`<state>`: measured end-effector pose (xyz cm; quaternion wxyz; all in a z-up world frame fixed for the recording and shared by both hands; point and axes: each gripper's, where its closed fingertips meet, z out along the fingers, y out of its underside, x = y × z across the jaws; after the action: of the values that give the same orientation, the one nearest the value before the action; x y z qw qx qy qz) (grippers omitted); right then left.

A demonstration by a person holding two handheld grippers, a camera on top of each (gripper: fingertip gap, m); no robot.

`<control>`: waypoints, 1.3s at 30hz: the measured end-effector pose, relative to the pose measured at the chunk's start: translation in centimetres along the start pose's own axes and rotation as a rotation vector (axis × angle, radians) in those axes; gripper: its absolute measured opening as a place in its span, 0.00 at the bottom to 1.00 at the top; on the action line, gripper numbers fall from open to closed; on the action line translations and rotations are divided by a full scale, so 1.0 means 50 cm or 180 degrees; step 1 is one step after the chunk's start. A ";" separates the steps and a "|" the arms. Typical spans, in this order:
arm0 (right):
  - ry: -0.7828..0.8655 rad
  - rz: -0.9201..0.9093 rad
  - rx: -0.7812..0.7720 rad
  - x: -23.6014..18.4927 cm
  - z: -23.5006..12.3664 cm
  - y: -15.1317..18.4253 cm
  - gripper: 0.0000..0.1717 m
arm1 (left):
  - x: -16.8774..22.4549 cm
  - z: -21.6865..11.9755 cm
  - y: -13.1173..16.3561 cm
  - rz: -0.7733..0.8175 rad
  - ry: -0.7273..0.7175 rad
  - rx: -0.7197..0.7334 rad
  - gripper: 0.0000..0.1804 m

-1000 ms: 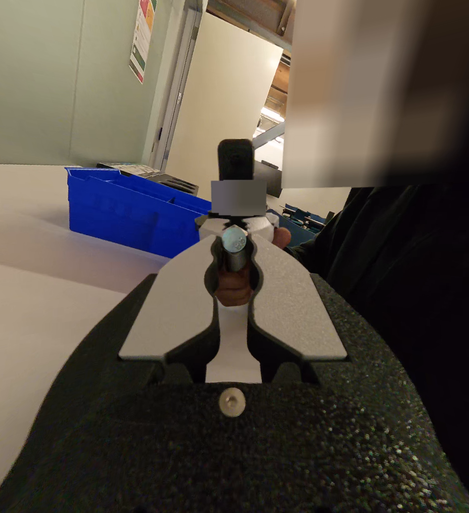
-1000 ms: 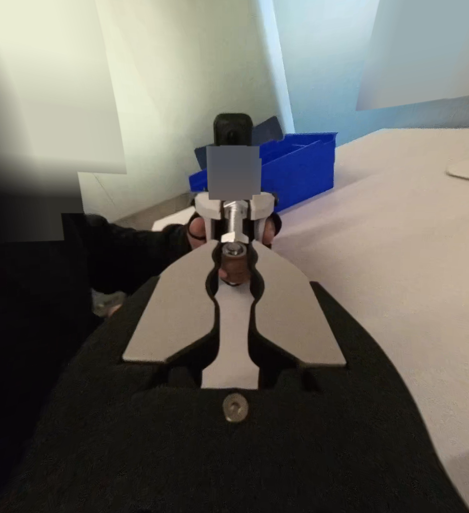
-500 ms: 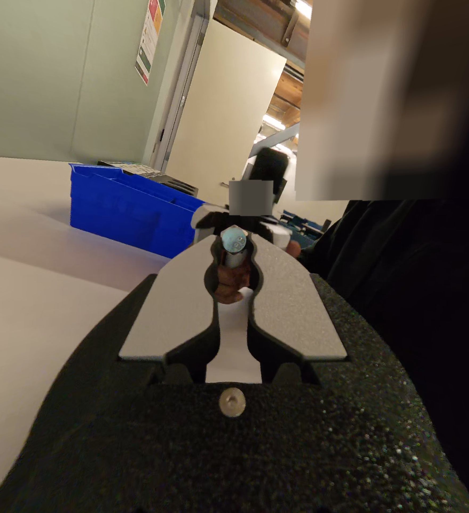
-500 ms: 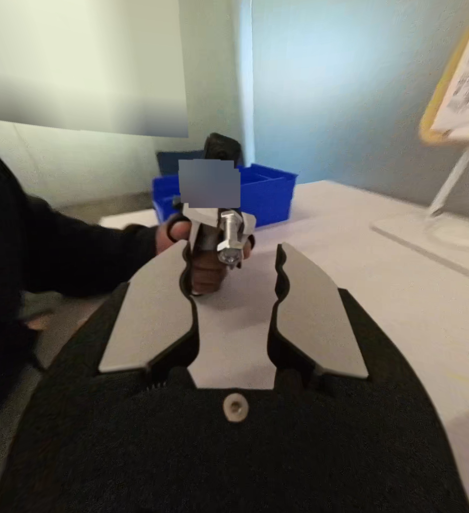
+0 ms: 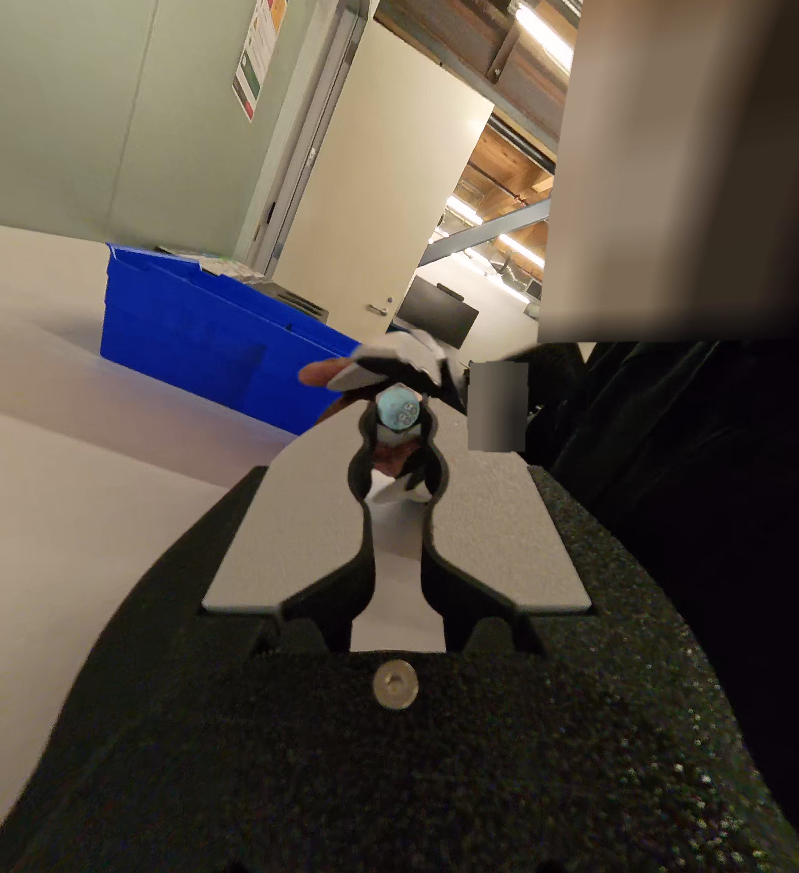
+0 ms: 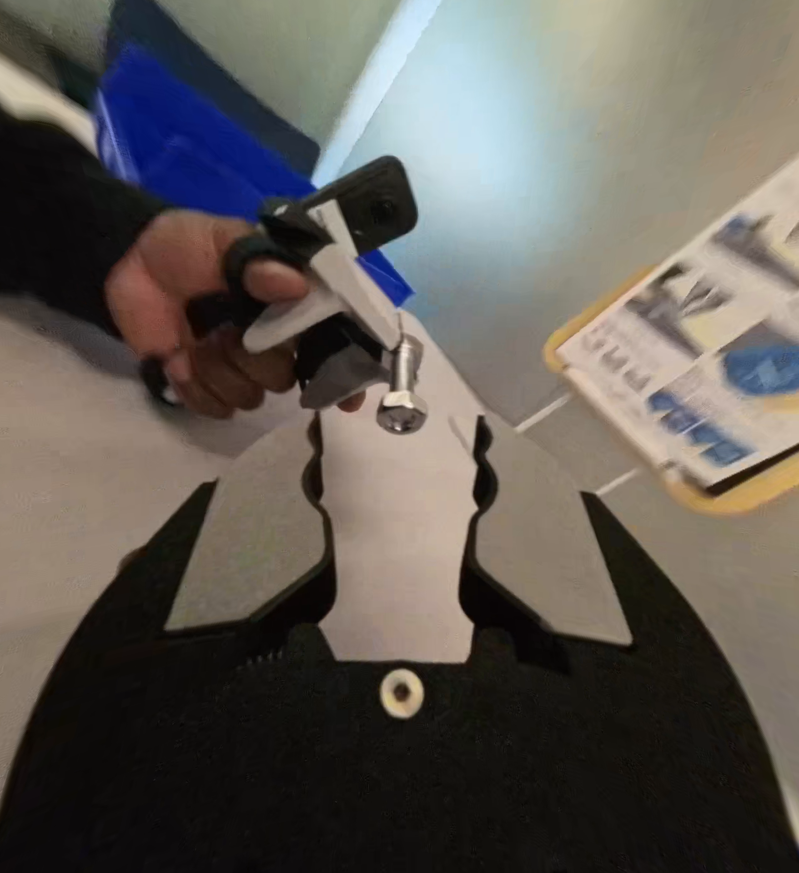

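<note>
Bolt (image 5: 398, 415), a silver hex-headed one, sits pinched in the left gripper (image 5: 398, 419). Its two fingers are drawn in on the shank from both sides, and the head shows end-on between the tips. The right wrist view confirms it: the left gripper's tips clamp the shank while the head (image 6: 401, 416) juts free below them.

The change is on the other side. A second ago the right gripper (image 6: 397, 425) had its fingers drawn close together at the bolt. Now they stand spread wide with nothing between the pads, and the bolt head hangs just beyond their tips, touching neither finger. That view has also swung and is blurred, so the right gripper is moving off the bolt, while the left one has kept its pinch throughout.

Behind the bolt a hand (image 6: 175, 321) in a dark sleeve grips the left gripper's handle. Farther behind the bolt stands a blue bin (image 5: 189, 326) on the pale table (image 5: 57, 472). Right of the bolt, in the right wrist view, is a yellow-framed printed sheet (image 6: 718, 368) on a stand.
</note>
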<state>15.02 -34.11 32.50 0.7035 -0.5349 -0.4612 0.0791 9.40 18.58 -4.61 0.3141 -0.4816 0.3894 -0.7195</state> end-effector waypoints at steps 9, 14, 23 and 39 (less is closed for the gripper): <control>-0.1117 0.3046 0.0393 -0.010 0.000 -0.018 0.10 | 0.010 0.002 0.000 0.0372 -0.0044 -0.0093 0.09; -0.0163 0.0113 0.0043 -0.007 -0.002 0.001 0.10 | 0.002 0.003 0.009 -0.0046 -0.0025 -0.0126 0.09; 0.0196 -0.0659 0.0060 0.002 -0.009 -0.008 0.23 | -0.002 0.003 0.004 -0.0310 0.0030 0.0025 0.09; -0.0208 0.0297 -0.0056 -0.011 -0.007 0.004 0.10 | -0.005 0.000 0.011 -0.0082 -0.0068 -0.0125 0.09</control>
<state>15.06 -34.60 32.04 0.6788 -0.5591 -0.4592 0.1251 9.53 18.53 -5.18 0.2994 -0.5003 0.3940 -0.7106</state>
